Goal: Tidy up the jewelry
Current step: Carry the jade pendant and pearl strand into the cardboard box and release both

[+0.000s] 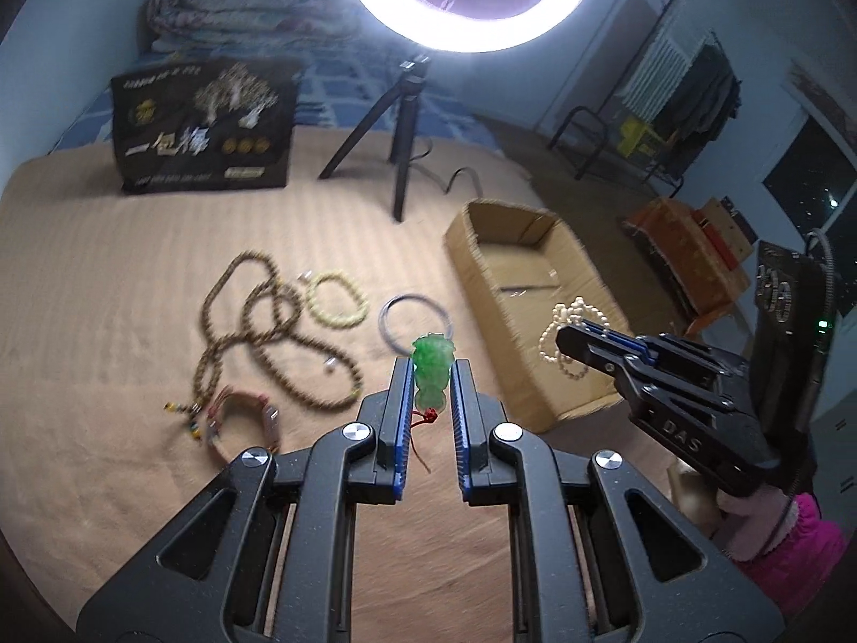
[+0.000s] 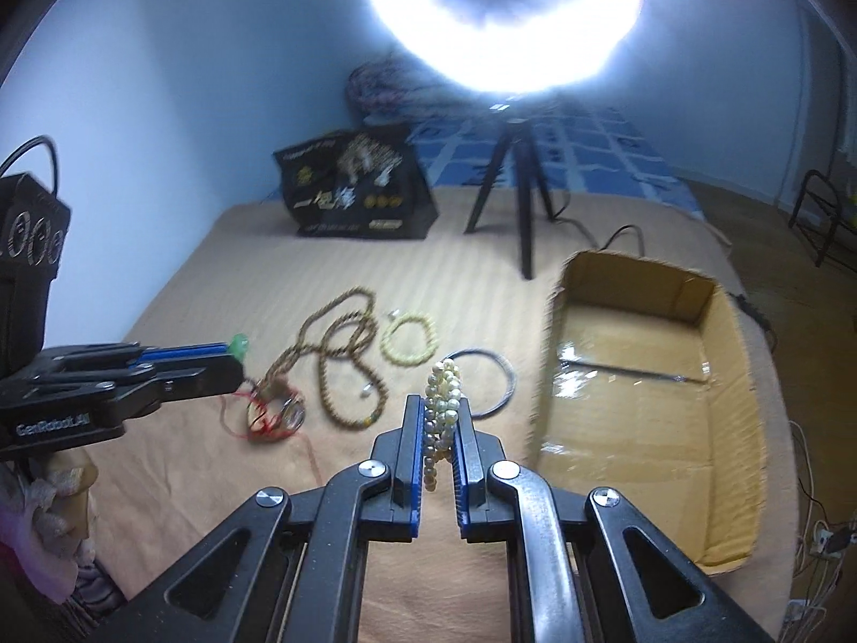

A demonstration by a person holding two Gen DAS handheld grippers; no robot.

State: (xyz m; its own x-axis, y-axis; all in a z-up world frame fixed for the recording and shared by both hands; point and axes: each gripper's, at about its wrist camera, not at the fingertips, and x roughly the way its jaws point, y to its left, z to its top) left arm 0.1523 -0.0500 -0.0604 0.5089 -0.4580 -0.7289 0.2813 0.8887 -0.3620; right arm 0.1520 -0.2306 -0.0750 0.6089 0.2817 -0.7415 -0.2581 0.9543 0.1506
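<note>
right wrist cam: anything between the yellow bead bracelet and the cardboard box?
Yes: a thin dark bangle lies flat on the tan cover between the yellow bead bracelet and the cardboard box, touching neither. The left wrist view shows the same.

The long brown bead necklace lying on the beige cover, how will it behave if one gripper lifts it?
The long brown bead necklace probably hangs floppy: it lies in loose, crossing loops. Pinched at one point, its strands would likely swing and drag over the beige cover. Round beads may slip between the pads.

Glossy green pendant (image 1: 429,372); matt cardboard box (image 1: 485,262).
</note>
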